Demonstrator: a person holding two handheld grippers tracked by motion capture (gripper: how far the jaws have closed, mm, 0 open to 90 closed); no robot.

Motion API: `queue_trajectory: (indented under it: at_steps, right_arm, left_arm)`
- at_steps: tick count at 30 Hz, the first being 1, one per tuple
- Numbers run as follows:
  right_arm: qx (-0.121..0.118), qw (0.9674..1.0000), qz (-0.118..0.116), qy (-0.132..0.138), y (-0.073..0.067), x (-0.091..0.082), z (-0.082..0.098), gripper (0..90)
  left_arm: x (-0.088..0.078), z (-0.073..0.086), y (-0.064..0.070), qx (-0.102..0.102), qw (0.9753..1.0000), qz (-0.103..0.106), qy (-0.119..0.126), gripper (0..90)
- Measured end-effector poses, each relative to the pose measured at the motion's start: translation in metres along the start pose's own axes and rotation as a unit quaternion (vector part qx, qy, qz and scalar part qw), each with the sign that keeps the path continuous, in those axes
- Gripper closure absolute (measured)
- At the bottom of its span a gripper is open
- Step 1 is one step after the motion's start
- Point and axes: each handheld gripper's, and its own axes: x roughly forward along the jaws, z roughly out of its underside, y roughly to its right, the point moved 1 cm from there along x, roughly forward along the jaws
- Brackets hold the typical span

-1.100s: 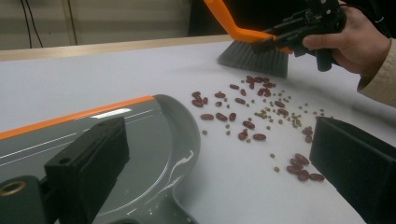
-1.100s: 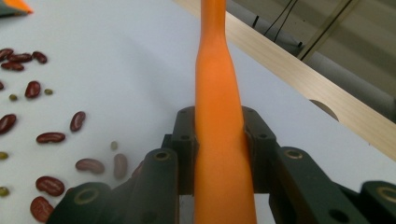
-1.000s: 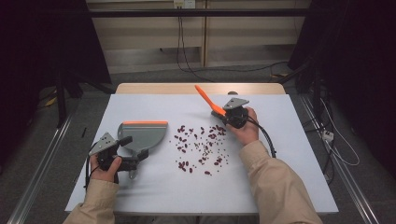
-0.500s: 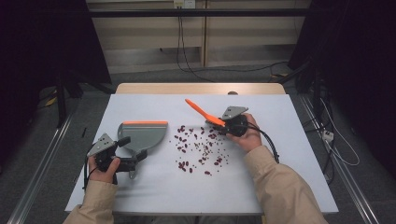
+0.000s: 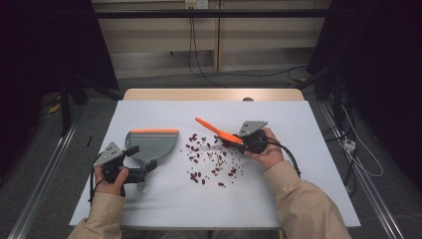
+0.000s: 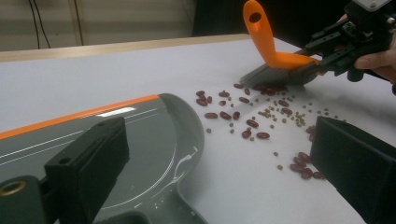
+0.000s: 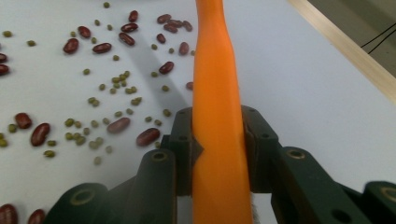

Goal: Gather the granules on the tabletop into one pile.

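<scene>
Nearest the person, at the table's (image 5: 164, 209) front left, the left hand (image 5: 110, 177) holds the left gripper (image 5: 142, 160) low over the white top. In the high view its jaws reach to the handle end of the grey dustpan (image 5: 152, 143), but in the left gripper view the two black jaws stand wide apart, one over the pan's (image 6: 140, 140) floor and one over bare table to the side, so I cannot tell whether they clamp the handle. The pan lies flat on the table, its orange-edged lip on the far side, its curved side toward the spill.

Just right of the pan, in the middle of the table, the beans (image 5: 211, 160) lie scattered: dark red ones mixed with small green ones. The nearest red beans (image 6: 224, 114) lie just beside the pan's curved rim, not on it.

At the far right edge of the scatter, the right hand (image 5: 266, 152) holds the right gripper (image 5: 238, 140), clenched on the brush (image 5: 219, 131). In the right gripper view the jaws press both sides of the orange handle (image 7: 217, 116). The handle slants up and away to the left over the beans. In the left gripper view the grey bristles (image 6: 275, 74) sit down on the table, touching the farthest beans.
</scene>
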Motion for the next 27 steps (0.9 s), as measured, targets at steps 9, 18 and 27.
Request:
queue_trajectory:
  at_steps: [9, 18, 27]
  right_arm:
    - [0.007, 0.9997, -0.019, -0.009, -0.011, -0.008, -0.002, 70.2]
    - [0.007, 0.9993, -0.033, -0.019, -0.021, -0.014, -0.005, 70.4]
    - [0.018, 0.9995, -0.023, -0.006, -0.021, -0.020, -0.008, 71.3]
  left_arm:
    - [-0.001, 0.000, 0.001, 0.002, 1.0000, 0.001, 0.002, 4.5]
    - [-0.002, -0.001, 0.002, 0.003, 1.0000, 0.001, 0.003, 4.5]
    - [0.000, -0.001, 0.001, 0.004, 1.0000, 0.001, 0.003, 4.5]
